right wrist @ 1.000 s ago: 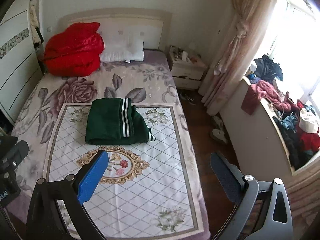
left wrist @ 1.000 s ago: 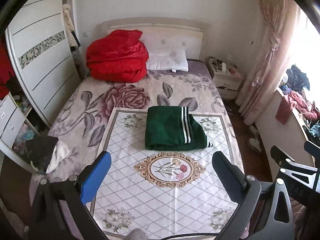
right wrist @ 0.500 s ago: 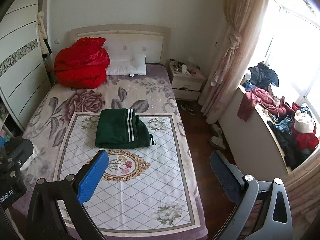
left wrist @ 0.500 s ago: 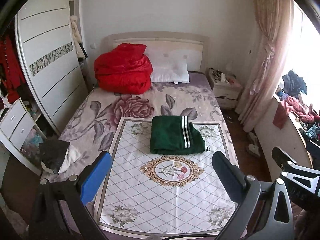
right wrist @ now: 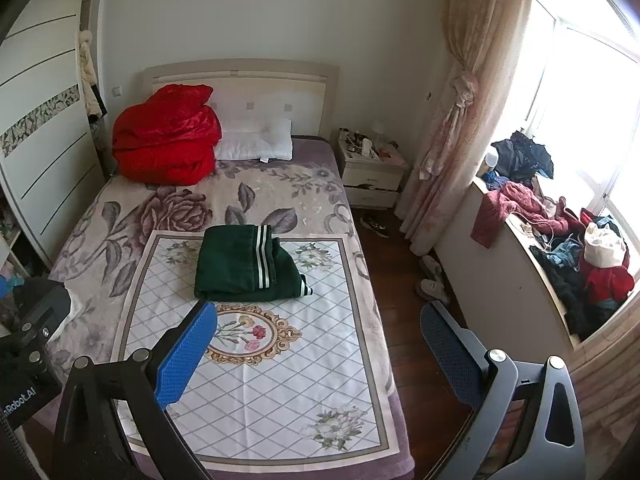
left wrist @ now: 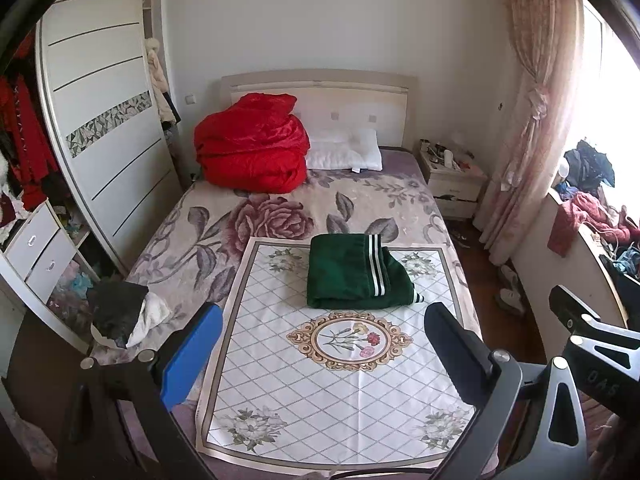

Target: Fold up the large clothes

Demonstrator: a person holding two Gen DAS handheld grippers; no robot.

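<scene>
A dark green garment with white stripes lies folded in a neat rectangle on the white patterned mat on the bed; it also shows in the right wrist view. My left gripper is open and empty, held well back from the garment above the foot of the bed. My right gripper is open and empty, held back over the bed's right edge. Part of the right gripper shows at the right of the left wrist view.
A red quilt and white pillow sit at the headboard. A wardrobe stands left, a nightstand and curtain right. Clothes pile on the window ledge. Dark and white cloth lies at the bed's left edge.
Both grippers have pulled back and up from the bed, so the folded garment looks smaller and farther. Both stay open and empty.
</scene>
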